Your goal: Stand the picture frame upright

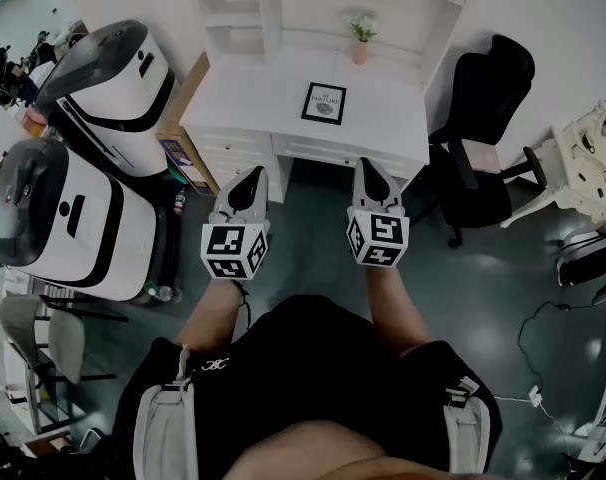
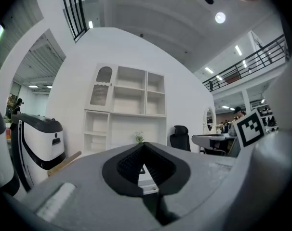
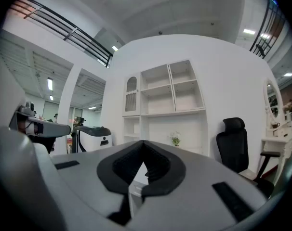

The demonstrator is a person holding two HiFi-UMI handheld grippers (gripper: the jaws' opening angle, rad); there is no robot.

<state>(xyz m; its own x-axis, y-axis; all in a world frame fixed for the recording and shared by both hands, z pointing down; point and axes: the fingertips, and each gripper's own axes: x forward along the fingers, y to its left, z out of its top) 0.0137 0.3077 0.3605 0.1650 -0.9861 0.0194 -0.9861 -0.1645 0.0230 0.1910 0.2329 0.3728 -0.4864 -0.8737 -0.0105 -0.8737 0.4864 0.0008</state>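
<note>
Two grippers: left gripper [image 1: 250,175] and right gripper [image 1: 369,165] are pointing level and side by side toward the desk, each carrying a marker cube [image 1: 235,251] at its rear.
left jaws: are pressing together, pinching nothing.
right jaws: are likewise pressing together, with nothing between them.
person [image 1: 313,388]: is standing behind the grippers in a black top, both forearms reaching forward over the dark floor [image 1: 313,228].
machines [image 1: 58,218]: two white-and-black units are standing at the left, one beside the left gripper, the other farther back beside the desk.
board [image 1: 183,108]: brown, is leaning between the farther machine and the desk's left side.
desk [image 1: 253,98]: white, is standing just beyond the jaw tips, its drawers facing the person.
frame [image 1: 323,103]: is lying flat and face up on the desk top, right of its middle and well apart from both grippers; black border, pale print inside.
chair [image 1: 483,128]: black, is standing just right of the desk.
plant [image 1: 360,38]: is sitting in a pink pot at the back of the desk, beyond the frame.
shelves [image 1: 273,8]: white, are rising from the desk's rear edge against the wall.
</note>
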